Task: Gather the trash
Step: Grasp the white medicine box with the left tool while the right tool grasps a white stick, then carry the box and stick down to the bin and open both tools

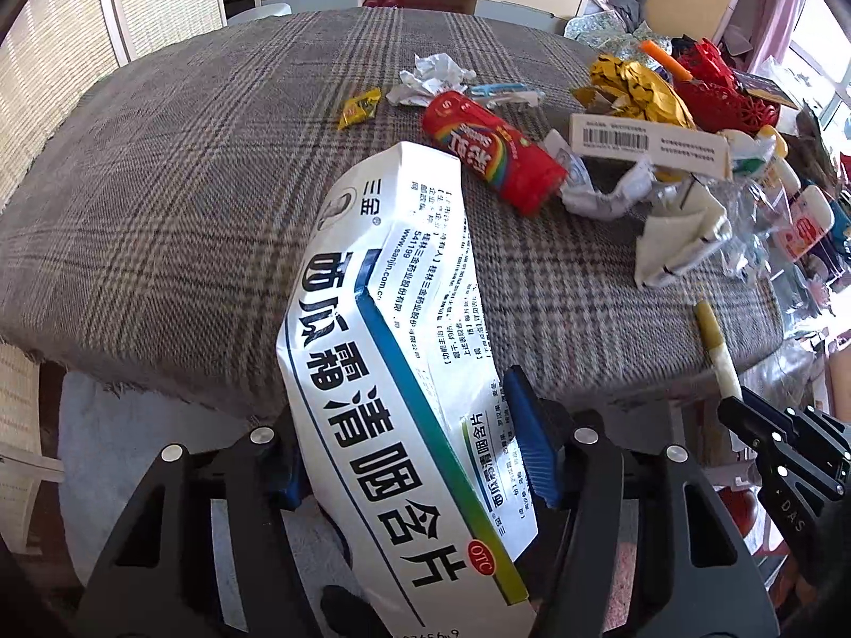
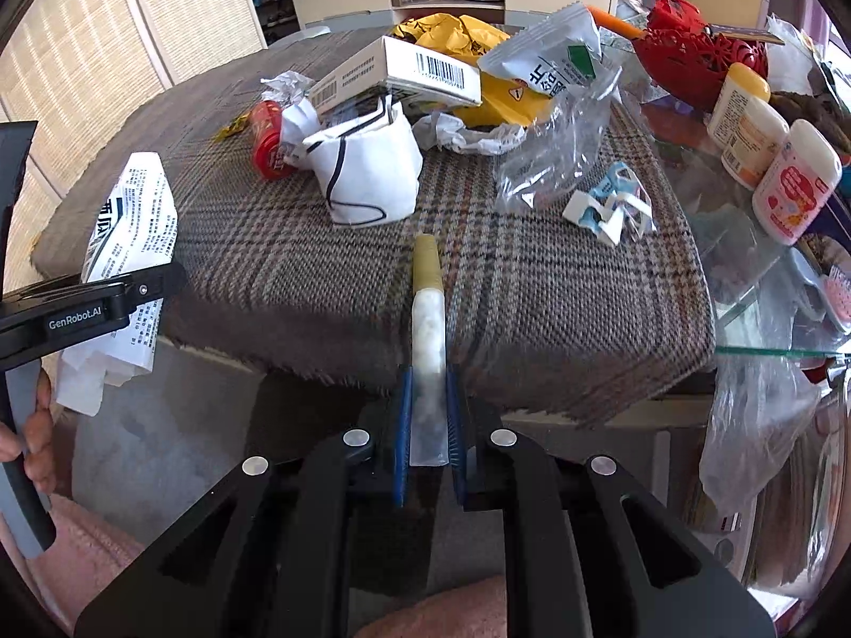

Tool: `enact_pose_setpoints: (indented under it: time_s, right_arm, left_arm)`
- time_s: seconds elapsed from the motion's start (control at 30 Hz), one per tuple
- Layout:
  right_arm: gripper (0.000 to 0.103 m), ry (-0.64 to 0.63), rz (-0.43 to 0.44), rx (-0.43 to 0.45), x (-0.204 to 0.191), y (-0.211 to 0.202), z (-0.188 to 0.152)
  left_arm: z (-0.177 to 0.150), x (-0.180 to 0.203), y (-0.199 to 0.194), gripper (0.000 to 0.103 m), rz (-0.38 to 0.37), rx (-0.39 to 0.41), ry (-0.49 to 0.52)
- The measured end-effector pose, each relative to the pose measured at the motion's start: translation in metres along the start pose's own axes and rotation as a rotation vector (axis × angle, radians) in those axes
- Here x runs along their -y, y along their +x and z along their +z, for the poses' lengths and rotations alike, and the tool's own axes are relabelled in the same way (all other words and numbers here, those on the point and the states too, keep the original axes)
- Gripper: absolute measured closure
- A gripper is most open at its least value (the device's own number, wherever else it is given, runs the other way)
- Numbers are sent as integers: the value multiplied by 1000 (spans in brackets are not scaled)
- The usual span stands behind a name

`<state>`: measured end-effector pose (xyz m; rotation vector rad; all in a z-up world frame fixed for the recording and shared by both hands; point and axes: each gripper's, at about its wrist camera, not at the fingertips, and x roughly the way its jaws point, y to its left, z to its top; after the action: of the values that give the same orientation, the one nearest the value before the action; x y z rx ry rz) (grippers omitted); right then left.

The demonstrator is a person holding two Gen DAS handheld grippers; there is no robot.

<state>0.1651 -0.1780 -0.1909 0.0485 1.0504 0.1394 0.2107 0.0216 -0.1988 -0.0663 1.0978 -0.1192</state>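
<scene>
Right wrist view: right hand-held gripper (image 2: 428,420) clamps a stick wrapper (image 2: 427,308), left (image 1: 409,457) a box (image 1: 393,351); both grips should hold firm until binning.

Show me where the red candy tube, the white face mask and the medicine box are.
red candy tube (image 1: 492,151): left wrist view, its rainbow label.
white face mask (image 2: 367,175): right wrist view, its folded front.
medicine box (image 1: 383,399): left wrist view, its printed face.
</scene>
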Motion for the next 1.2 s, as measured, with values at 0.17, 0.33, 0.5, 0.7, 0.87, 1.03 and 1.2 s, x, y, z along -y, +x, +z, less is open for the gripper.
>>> enact_pose_setpoints:
  time_s: [0.17,0.33,0.5,0.7,0.87,1.03,1.2]
  right_arm:
    - [89,-19,36,-27,-7,-12,-42]
    - [89,12,98,-96,-15,11,-82]
    - [89,121,184,-103,-8,40,-108]
    - [89,132,163,-120,-14,62,-120]
    - [89,123,118,-129,-21,71,-119]
    - [86,145,123,-133,-19,77,-117]
    - [86,143,108,-147,-19,80,-125]
  left_arm:
    - [-35,7,-11,45,-45,8,-8]
    - [-69,7,2,45,-126,-2,6]
    - [-93,15,35,45,-166,-34,107]
    - [-102,15,71,45,-203,-56,118]
    - [-101,23,91,44,-214,-117,106]
    - [-105,22,107,43,-199,-145,112]
    - [-108,15,115,42,-199,-162,99]
